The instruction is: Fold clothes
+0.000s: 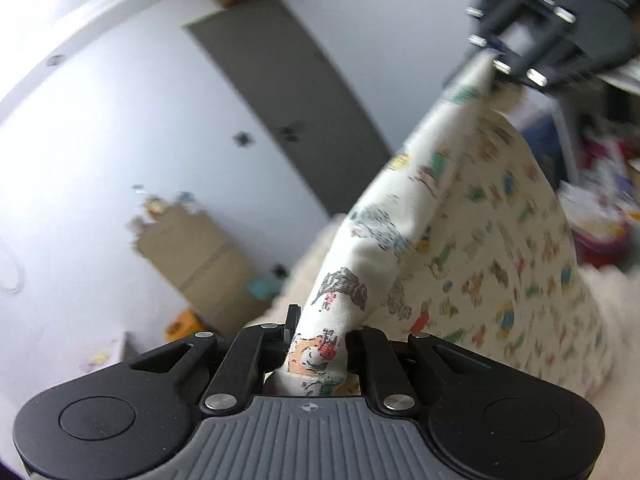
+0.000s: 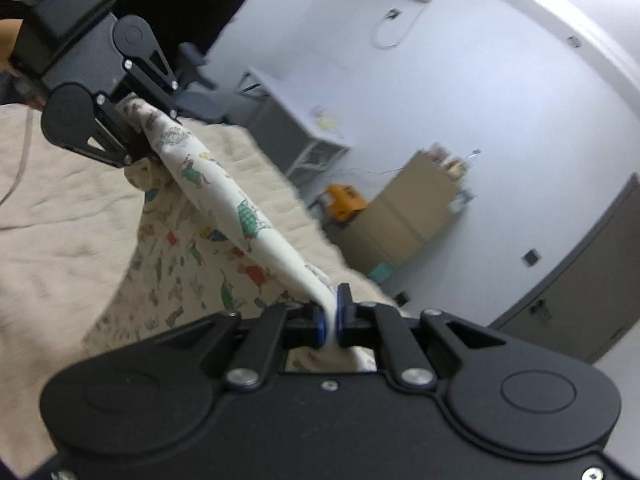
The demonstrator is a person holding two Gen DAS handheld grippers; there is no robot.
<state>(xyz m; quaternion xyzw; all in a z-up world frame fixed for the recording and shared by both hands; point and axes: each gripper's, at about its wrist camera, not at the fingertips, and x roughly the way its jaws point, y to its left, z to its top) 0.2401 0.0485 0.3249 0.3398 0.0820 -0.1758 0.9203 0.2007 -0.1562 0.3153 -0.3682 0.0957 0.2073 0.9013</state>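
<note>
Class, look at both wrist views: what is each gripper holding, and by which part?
Both hold the same printed garment. The left gripper and the right gripper each pinch one end of its top edge, stretched between them, the rest hanging below.

Soft printed cloth, matt black plastic, fuzzy bedding

The garment is thin, smooth cream cloth with small coloured printed figures. The blanket looks nubbly, matt beige. Both grippers, left and right, are matt black plastic with shiny metal pins; a ribbed grey grip looks rubbery. The boxes are dull brown cardboard.
</note>
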